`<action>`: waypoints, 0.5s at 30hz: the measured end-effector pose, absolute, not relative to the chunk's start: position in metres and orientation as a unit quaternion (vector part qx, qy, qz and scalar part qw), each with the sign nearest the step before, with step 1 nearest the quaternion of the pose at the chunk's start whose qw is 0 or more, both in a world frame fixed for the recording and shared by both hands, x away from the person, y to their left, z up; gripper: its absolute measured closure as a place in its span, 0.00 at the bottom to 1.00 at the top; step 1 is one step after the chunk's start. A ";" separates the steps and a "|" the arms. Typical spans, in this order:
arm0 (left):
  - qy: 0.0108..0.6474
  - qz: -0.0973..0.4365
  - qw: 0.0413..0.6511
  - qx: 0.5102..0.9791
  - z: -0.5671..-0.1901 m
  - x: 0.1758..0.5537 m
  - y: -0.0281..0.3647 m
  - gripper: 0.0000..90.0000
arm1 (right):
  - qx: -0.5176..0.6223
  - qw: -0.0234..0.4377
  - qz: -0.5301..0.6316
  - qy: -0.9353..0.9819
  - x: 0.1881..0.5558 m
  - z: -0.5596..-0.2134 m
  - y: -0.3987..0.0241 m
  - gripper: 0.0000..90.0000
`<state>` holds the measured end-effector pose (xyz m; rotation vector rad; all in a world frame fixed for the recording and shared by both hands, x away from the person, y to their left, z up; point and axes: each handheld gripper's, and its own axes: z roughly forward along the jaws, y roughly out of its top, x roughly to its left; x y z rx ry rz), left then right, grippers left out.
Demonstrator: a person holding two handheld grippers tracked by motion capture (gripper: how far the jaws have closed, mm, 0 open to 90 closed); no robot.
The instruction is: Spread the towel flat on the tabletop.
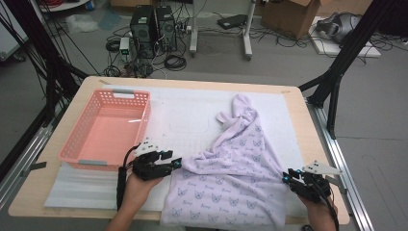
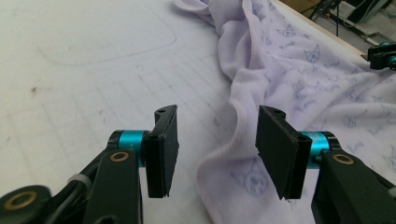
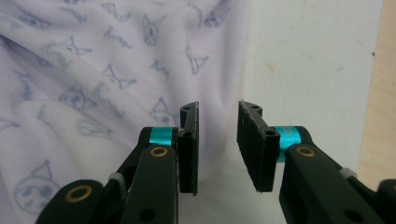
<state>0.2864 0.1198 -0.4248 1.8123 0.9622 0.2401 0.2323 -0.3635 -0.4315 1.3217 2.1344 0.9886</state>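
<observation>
beside the lilac cloth [image 1: 231, 168], fingers [image 2: 163, 140] parted.

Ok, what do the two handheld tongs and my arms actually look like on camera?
Both tongs are black. The left gripper and right gripper each carry two flat rectangular black pads on turquoise metal collars, with brass-coloured pivot screws on the arms. A pale three-cornered plate tops each one, and a black cable trails back along the forearm. No sleeves show.

left gripper [image 2: 217, 140] jaws apart, nothing pinched | rumpled lilac cat-print cotton cloth [image 2: 299, 79] edge lies between them | gridded white table mat [image 2: 93, 70] beneath | other gripper [image 2: 384, 55] far right
</observation>
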 end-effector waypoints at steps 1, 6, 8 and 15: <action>0.393 0.096 0.509 0.759 -0.421 0.297 0.111 0.55 | 0.475 0.220 0.361 0.772 0.233 -0.431 -0.362 0.75; 0.372 0.091 0.507 0.772 -0.415 0.315 0.090 0.54 | 0.465 0.217 0.367 0.776 0.234 -0.431 -0.357 0.74; 0.356 0.085 0.498 0.786 -0.411 0.325 0.071 0.54 | 0.463 0.216 0.370 0.776 0.235 -0.430 -0.357 0.73; 0.351 0.049 0.476 0.805 -0.420 0.347 0.029 0.52 | 0.463 0.210 0.374 0.776 0.236 -0.432 -0.356 0.73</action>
